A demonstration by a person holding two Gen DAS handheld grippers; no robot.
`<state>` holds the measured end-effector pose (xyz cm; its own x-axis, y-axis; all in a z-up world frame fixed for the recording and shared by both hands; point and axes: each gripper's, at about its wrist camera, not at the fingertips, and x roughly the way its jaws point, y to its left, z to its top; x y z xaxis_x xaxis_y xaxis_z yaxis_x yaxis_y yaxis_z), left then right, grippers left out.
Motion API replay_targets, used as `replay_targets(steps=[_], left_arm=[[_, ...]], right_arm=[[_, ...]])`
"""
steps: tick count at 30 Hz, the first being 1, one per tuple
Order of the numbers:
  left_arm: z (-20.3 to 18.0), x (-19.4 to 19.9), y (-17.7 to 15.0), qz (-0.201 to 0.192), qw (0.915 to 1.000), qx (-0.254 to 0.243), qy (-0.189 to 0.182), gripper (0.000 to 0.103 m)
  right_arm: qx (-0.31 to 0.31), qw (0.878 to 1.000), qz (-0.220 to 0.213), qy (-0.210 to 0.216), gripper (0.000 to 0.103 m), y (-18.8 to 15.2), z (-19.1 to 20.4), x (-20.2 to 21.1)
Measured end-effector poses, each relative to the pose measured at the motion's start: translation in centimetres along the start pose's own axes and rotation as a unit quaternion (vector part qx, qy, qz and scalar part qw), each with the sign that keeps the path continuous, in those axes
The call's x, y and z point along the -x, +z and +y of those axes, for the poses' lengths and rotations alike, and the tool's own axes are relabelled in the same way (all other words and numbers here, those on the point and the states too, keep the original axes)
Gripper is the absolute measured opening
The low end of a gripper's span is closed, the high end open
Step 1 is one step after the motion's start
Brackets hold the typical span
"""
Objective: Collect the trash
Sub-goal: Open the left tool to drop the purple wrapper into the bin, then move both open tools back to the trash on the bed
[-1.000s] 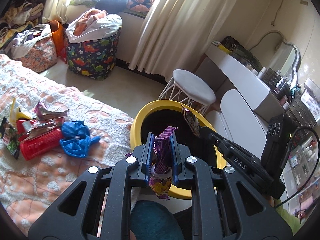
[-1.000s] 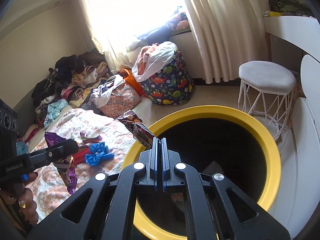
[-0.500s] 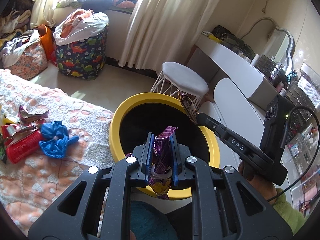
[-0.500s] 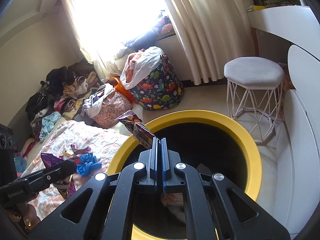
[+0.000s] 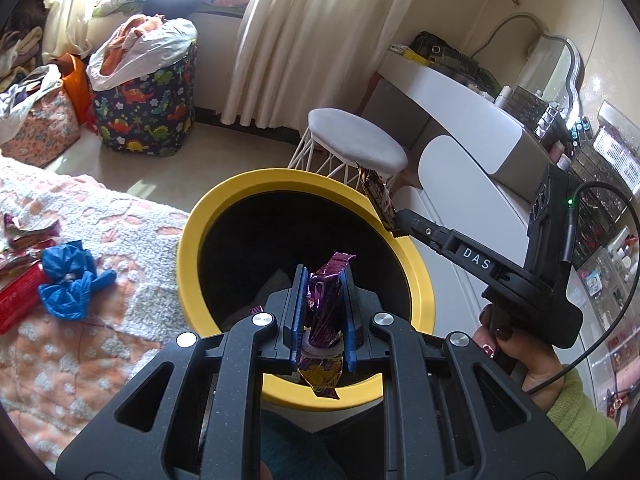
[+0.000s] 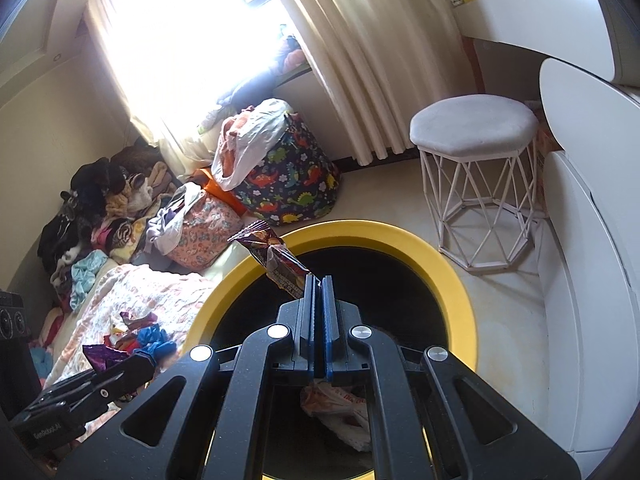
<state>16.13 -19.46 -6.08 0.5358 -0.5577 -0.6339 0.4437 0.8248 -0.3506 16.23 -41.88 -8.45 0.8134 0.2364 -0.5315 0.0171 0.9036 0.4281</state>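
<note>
While my left gripper (image 5: 322,295) is squeezing a shiny purple wrapper (image 5: 326,304) and my right gripper (image 6: 316,300) a brown one (image 6: 276,261), the round yellow-rimmed black bin (image 6: 456,288) is holding a crumpled plastic bag (image 6: 340,412).

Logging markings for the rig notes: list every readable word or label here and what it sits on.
"DAS": white letters on the right gripper finger arm.
"GenRobot.AI": small white print on the left gripper arm, barely legible.
Purple wrapper: print too crumpled to read.
Brown wrapper: print too small.
Dresser boxes: blurred.
</note>
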Motion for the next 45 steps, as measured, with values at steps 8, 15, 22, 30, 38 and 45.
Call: replay_targets(steps=[8, 15, 22, 30, 38, 45], left_arm=[[0.0, -2.5, 0.2, 0.013, 0.9999, -0.001, 0.005, 0.011], [0.2, -4.5, 0.8, 0.018, 0.9996, 0.002, 0.021, 0.011], [1.1, -5.4, 1.7, 0.015, 0.9992, 0.014, 0.036, 0.028], [1.7, -3.1, 1.6, -0.023, 0.9982, 0.02, 0.051, 0.089], [2.7, -0.5, 1.1, -0.049, 0.9956, 0.028, 0.075, 0.092], [3.5, 1.9, 1.0, -0.076, 0.9919, 0.027, 0.098, 0.092]], right_arm=[[-0.028, 0.999, 0.013, -0.012, 0.003, -0.3, -1.5, -0.8], [-0.041, 0.999, 0.024, -0.014, 0.003, -0.6, -2.4, -1.5], [-0.048, 0.998, 0.035, -0.008, 0.005, -0.6, -2.5, -2.0], [-0.04, 0.999, 0.022, -0.011, 0.048, -0.5, -1.8, -1.7], [0.002, 1.0, -0.007, -0.006, 0.065, -0.4, 0.4, -0.9], [0.028, 0.999, -0.026, 0.012, 0.072, -0.5, 2.6, -0.3]])
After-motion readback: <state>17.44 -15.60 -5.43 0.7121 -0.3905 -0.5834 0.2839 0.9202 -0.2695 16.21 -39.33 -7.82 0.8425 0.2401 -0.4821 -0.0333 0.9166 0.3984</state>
